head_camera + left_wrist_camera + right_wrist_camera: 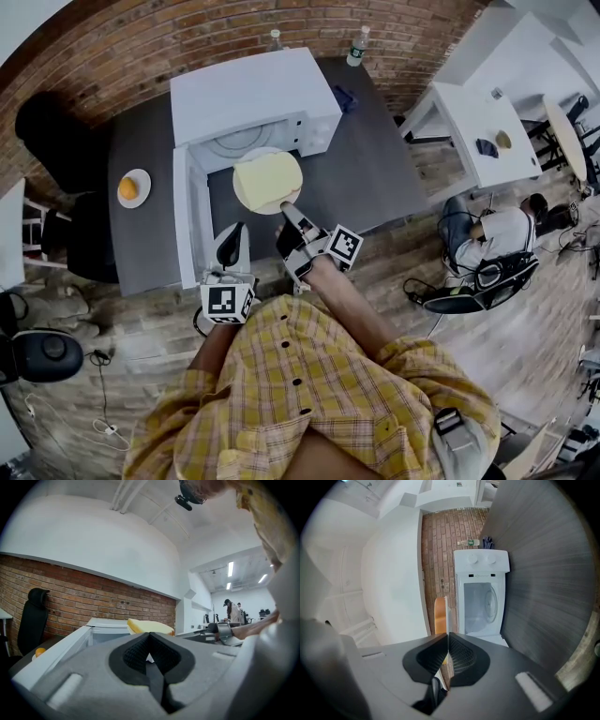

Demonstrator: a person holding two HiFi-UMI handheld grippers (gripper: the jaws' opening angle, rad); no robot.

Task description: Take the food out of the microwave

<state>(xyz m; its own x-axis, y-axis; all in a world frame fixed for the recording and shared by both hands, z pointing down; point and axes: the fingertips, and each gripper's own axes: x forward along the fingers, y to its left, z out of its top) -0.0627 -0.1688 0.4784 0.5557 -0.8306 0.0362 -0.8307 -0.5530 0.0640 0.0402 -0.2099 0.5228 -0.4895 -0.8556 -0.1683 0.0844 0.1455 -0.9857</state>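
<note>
Our right tongs (pixel 286 208) were clamped on the near rim of a white plate (pixel 265 152). In the right gripper view the plate ran edge-on straight out from the tongs' (pixel 448 639) pressed pads. A flat yellow slice of food (pixel 268 181) lay on the plate and covered most of it. We held the plate just in front of the microwave's (pixel 253 94) open cavity, above the dark grey worktop (pixel 375 169), so the food was already outside the oven.

Our left tongs (pixel 236 229) were closed with nothing between them. They sat low beside the right pair, just by the microwave door (pixel 186 216), which hung wide open to the left. The left gripper view showed their pads (pixel 161 653) meeting, with the food (pixel 147 626) beyond them.

Farther left on the worktop an orange (pixel 128 188) sat on a saucer (pixel 142 176). Two bottles (pixel 357 45) stood behind the microwave against the brick wall (pixel 112 47). Off to the right, a person (pixel 492 234) sat near white tables (pixel 469 122).
</note>
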